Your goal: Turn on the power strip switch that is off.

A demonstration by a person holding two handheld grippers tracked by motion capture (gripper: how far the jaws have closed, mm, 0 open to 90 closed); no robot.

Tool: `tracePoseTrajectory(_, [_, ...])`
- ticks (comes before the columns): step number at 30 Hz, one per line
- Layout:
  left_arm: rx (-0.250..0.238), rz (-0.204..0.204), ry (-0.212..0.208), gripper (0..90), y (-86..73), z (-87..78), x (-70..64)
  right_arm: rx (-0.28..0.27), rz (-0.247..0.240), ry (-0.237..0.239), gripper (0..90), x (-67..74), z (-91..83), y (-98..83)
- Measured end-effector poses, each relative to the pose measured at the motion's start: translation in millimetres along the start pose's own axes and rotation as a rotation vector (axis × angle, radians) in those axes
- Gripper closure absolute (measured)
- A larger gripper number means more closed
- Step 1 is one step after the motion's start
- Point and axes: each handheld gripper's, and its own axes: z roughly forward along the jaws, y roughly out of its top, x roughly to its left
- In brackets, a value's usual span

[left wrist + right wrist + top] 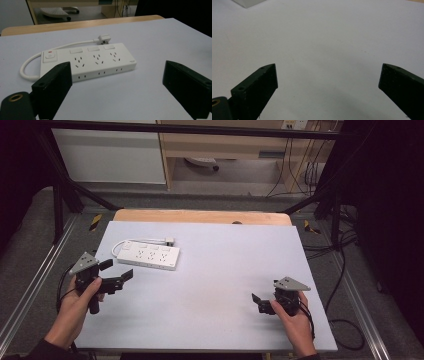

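A white power strip point(150, 255) lies flat on the left half of the pale mat point(225, 270), its cord looped back to a white plug point(170, 240). My left gripper point(116, 270) is held just left of the strip, jaws wide open and empty, pointing at it. In the left gripper view the strip point(95, 62) sits a short way beyond the left gripper point(117, 72), with the plug point(105, 38) behind it. My right gripper point(259, 303) hovers near the front right of the mat, open and empty. In its own view the right gripper point(328, 70) faces bare mat.
The mat covers a wooden table whose far edge point(200, 216) shows. Black frame posts point(57, 205) stand at both sides, and cables point(345, 270) trail on the floor to the right. A white corner point(249, 2) shows at the top left of the right gripper view.
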Motion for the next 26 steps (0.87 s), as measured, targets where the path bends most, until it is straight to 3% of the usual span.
tracePoseTrajectory(6, [0.015,0.029,0.009,8.4,-16.9,-5.3,-6.5,-0.003,-0.001,-0.002,2.6,-0.2,0.0,0.1])
tracePoseTrajectory(14, [0.099,0.043,-0.060,8.1,-47.7,0.8,-24.8,-0.002,0.002,-0.002,2.6,-0.5,-0.4,0.1])
tracePoseTrajectory(19, [0.128,0.052,-0.109,8.3,-60.5,2.7,-38.4,0.004,0.005,-0.013,2.5,-2.0,0.0,-0.5])
tracePoseTrajectory(23, [0.173,0.098,-0.149,8.3,-69.7,4.4,-48.9,0.030,0.016,-0.037,2.6,-4.2,3.1,-2.0])
tracePoseTrajectory(26, [0.164,0.109,-0.160,8.4,-70.0,5.0,-51.9,0.069,0.024,-0.074,2.3,-7.8,8.2,-4.5])
